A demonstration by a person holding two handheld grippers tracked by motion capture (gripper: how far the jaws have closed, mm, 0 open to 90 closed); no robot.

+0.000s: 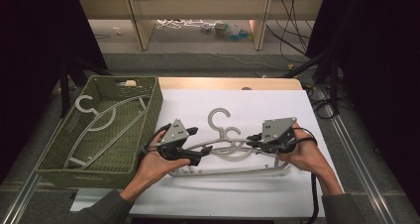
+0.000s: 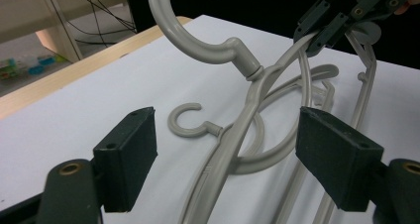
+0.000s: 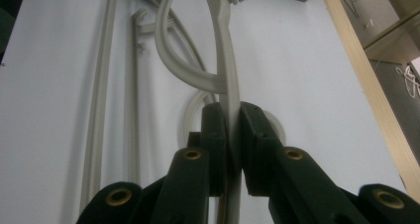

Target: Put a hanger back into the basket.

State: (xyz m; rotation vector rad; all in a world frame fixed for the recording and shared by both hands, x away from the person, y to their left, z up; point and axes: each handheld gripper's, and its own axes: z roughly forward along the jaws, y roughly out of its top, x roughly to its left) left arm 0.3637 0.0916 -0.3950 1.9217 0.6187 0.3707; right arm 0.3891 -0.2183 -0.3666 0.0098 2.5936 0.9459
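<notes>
From where I stand, the right gripper (image 1: pixel 255 138) is clamped on the shoulder of a grey plastic hanger (image 1: pixel 224 143), the upper one of a small pile on the white table cover (image 1: pixel 277 110). In the right gripper view the thin arm of that hanger (image 3: pixel 229 92) runs straight up between the two black pads, which press on it from both sides. The left gripper (image 1: pixel 204 152) sits at the other shoulder of the same hanger with its jaws wide apart; in the left gripper view the hanger's arm (image 2: pixel 233 135) passes through the gap between the pads without touching either, nearer the middle than either side. Its big hook (image 2: pixel 190 30) rises beyond the jaws, lifted off the cover, and a second hanger (image 2: pixel 190 125) lies flat beneath it. Further left on the table stands a green woven basket (image 1: pixel 151 110) with another hanger (image 1: pixel 96 117) lying inside it, well apart from both grippers.
</notes>
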